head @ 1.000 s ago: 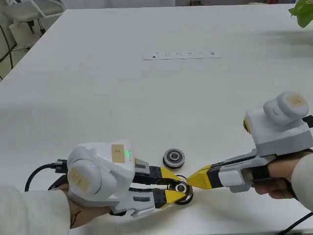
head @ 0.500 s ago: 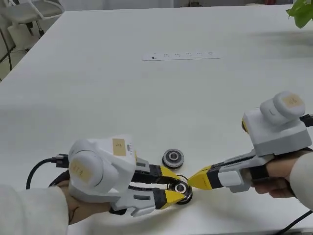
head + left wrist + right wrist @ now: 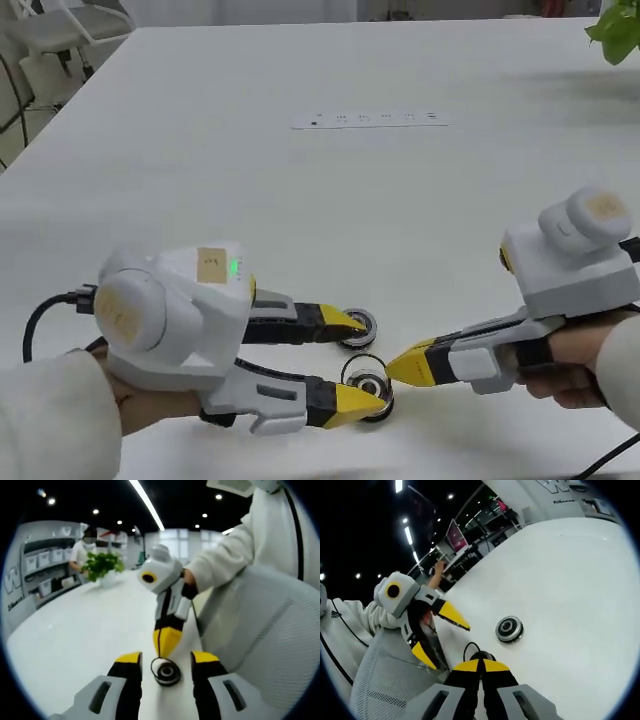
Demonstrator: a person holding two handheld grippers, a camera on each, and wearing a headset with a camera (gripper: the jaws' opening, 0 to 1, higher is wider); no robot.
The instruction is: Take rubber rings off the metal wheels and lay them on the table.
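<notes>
My right hand-held gripper (image 3: pixel 480 665) has its jaws pressed together on the rubber ring (image 3: pixel 152 666). The ring stands up as a thin black loop, partly lifted from the near wheel (image 3: pixel 167 672). My left hand-held gripper (image 3: pixel 166 658) is spread wide and holds nothing, with its jaws standing either side of that wheel. The wheel sits on the desk (image 3: pixel 300 200) close to the near edge, right at my right gripper's tip.

The main risk, as I judge it, is that nothing pins the wheel. If I pull the ring now, the wheel may drag along with it or skid toward the near edge. The ring could also slip from the pinch and snap back on. Closing the left jaws carelessly could trap the loop against the wheel. The far left jaw also sits just beside the second wheel (image 3: pixel 509 628) and could knock it.

The left gripper view shows a gap on each side of the near wheel, so it is unclamped. In the head view the lower jaw tip overlaps the wheel and I can't judge contact. The head view also has the far jaw covering part of the second wheel. The right gripper view gives that wheel whole, with a dark band round it that looks like its ring still on.
</notes>
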